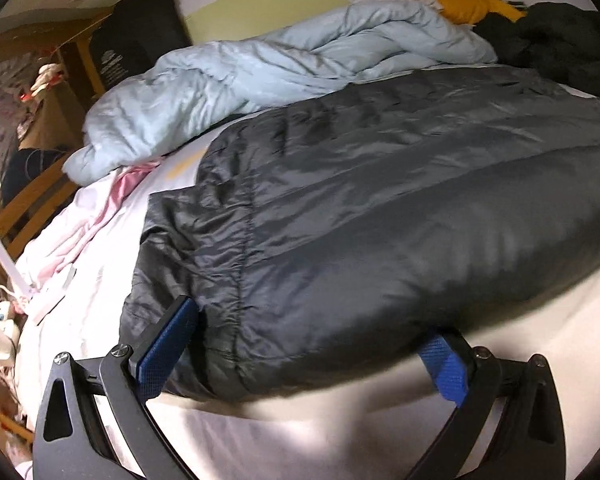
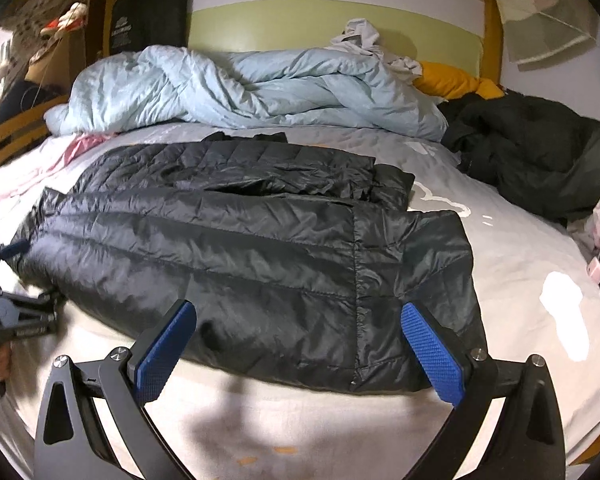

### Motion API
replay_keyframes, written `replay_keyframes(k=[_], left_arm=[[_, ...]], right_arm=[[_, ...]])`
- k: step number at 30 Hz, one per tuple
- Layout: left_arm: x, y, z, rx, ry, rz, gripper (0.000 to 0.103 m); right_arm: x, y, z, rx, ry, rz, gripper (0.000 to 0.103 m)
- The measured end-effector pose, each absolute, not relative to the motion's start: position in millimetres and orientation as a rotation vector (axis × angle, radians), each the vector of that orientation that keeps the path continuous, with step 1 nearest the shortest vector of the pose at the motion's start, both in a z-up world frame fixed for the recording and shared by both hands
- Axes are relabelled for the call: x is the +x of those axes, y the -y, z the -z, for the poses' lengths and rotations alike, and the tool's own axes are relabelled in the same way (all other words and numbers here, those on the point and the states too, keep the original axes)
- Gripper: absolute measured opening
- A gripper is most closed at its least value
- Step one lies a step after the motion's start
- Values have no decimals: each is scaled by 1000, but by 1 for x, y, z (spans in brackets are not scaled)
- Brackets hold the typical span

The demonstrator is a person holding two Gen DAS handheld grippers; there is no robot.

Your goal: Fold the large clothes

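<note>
A dark grey quilted puffer jacket (image 2: 236,236) lies flat across the bed, folded lengthwise; it also fills the left wrist view (image 1: 380,216). My left gripper (image 1: 308,340) is open, its blue pads straddling the jacket's near left edge, with the fabric bulging between the fingers. It also shows at the left edge of the right wrist view (image 2: 20,276). My right gripper (image 2: 300,340) is open, its pads on either side of the jacket's near right edge, close to the seam. Neither grips the cloth.
A crumpled light blue duvet (image 2: 240,88) lies at the back of the bed. A dark green coat (image 2: 540,160) is heaped at the right, an orange cloth (image 2: 448,80) behind it. Pink cloth (image 1: 100,208) lies at the left. The white sheet (image 2: 520,280) surrounds the jacket.
</note>
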State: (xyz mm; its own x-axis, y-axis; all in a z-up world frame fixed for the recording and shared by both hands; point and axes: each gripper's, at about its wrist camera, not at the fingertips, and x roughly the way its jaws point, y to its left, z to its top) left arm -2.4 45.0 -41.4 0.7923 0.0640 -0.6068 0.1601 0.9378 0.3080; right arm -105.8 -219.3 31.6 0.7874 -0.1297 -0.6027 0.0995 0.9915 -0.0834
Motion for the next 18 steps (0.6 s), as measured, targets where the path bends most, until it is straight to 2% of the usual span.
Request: replay_keyframes(k=[10,18], left_arm=[[5,-48,46,380,-689,8,103],[7,-53,45,353,-699,23,103]], right_arm=[[-105,177,-6,-234,-790,-82,103],[-91,172,16,-464,-739,195,103]])
